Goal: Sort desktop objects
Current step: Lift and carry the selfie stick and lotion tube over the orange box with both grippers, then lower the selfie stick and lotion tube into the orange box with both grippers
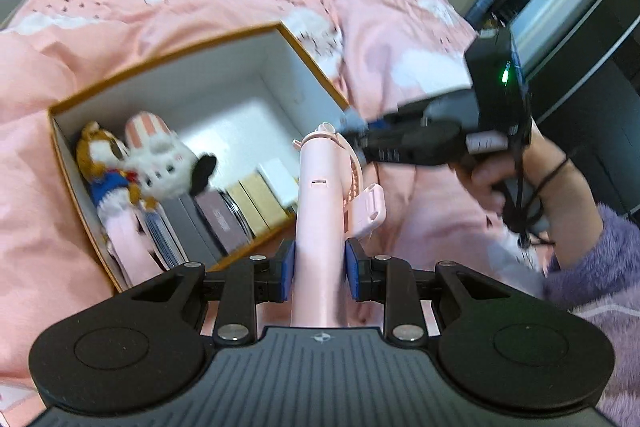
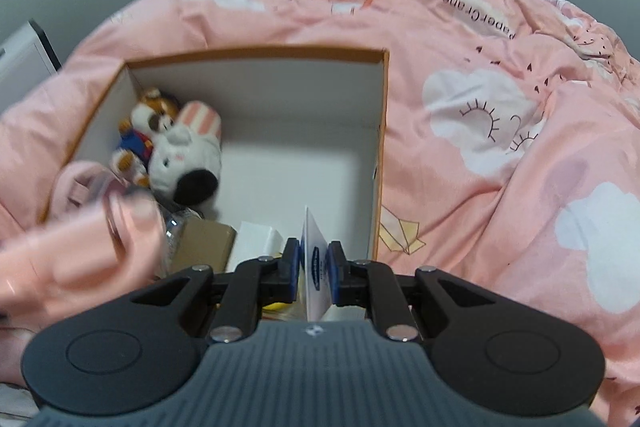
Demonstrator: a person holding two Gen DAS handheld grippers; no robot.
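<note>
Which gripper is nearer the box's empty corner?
Right. The right gripper, holding a white card, is over the box; the left gripper sits outside it.

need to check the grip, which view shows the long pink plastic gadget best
Left wrist view: the long pink plastic gadget runs sharp and whole between the left gripper pads. The right wrist view shows it only as a pink blur at left.
</note>
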